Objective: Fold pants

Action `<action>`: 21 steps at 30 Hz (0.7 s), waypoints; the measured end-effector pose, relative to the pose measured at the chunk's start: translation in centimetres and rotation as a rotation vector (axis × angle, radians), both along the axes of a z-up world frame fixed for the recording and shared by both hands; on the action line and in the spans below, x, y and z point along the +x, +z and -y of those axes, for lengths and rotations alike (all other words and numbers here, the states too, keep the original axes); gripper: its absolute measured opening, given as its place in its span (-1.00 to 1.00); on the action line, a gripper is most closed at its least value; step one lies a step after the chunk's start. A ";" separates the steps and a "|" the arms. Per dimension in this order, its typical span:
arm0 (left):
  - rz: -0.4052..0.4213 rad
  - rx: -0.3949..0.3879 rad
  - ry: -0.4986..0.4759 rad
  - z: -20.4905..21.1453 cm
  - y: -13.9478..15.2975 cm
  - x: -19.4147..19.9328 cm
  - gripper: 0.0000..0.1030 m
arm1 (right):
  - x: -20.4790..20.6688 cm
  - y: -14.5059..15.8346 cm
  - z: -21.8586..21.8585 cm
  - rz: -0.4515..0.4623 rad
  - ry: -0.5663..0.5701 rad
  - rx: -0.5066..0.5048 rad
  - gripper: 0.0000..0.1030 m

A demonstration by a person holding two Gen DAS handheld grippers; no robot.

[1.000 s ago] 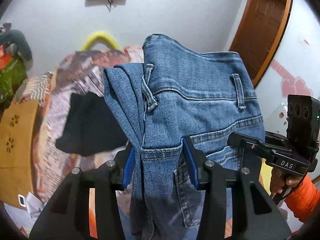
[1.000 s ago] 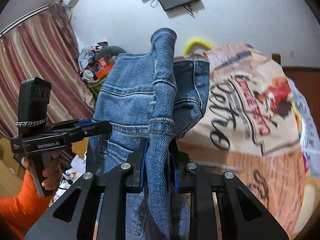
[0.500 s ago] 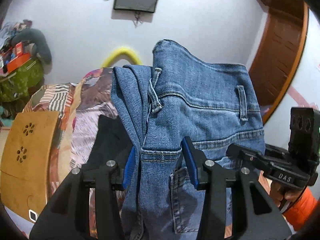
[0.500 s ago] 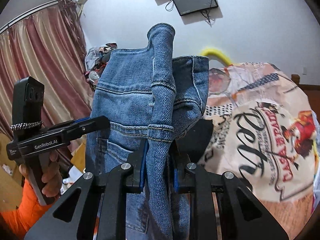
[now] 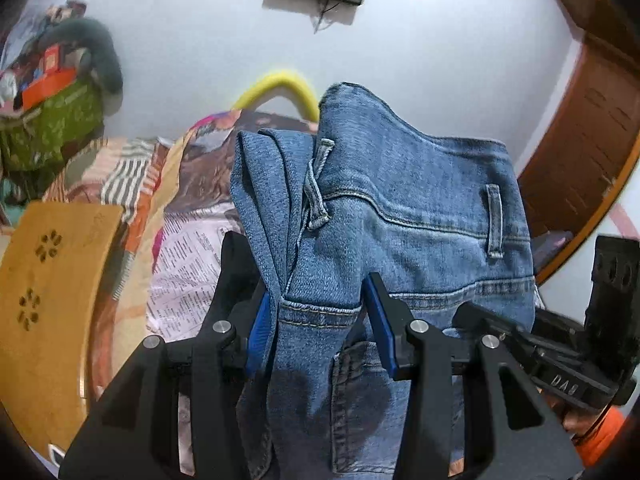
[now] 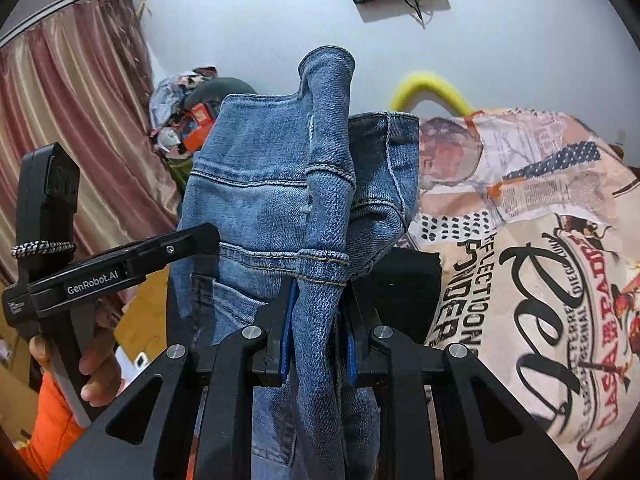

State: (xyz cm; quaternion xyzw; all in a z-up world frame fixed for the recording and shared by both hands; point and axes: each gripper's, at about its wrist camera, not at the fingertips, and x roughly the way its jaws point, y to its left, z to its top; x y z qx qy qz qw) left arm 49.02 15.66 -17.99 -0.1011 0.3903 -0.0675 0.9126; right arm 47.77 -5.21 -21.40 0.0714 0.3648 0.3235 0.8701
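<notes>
Left gripper (image 5: 318, 332) clamped on bunched jeans (image 5: 400, 216) waistband, right gripper (image 6: 318, 332) pinched tight on another waistband fold, jeans hanging above printed bedspread (image 6: 520, 240), black cloth (image 6: 408, 280) beneath.

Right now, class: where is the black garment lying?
In the right wrist view the black garment lies on the printed bedspread, just right of the held jeans, behind the right gripper.

One jeans (image 5: 404, 216), two grippers (image 5: 316, 332) (image 6: 316, 328), one black garment (image 6: 408, 292).
</notes>
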 end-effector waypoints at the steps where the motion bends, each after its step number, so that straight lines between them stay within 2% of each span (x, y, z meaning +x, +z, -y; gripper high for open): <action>1: -0.007 -0.001 0.006 0.0 -0.4 0.4 -0.13 | 0.6 -0.5 -0.2 -0.007 -0.005 -0.006 -0.64; 9: -0.132 -0.004 0.046 -0.5 -6.4 5.9 -0.13 | 4.7 -4.2 -1.6 -0.085 -0.021 -0.062 -0.66; 15: -0.253 -0.006 0.092 -0.9 -12.4 8.9 -0.20 | 6.9 -7.2 -3.3 -0.142 -0.015 -0.199 -0.65; 18: -0.256 0.005 0.089 -0.5 -13.0 8.8 -0.21 | 7.2 -8.3 -3.6 -0.166 -0.015 -0.269 -0.62; 21: -0.232 0.091 0.064 0.6 -12.5 8.0 -0.20 | 6.9 -8.5 -2.8 -0.199 -0.039 -0.273 -0.43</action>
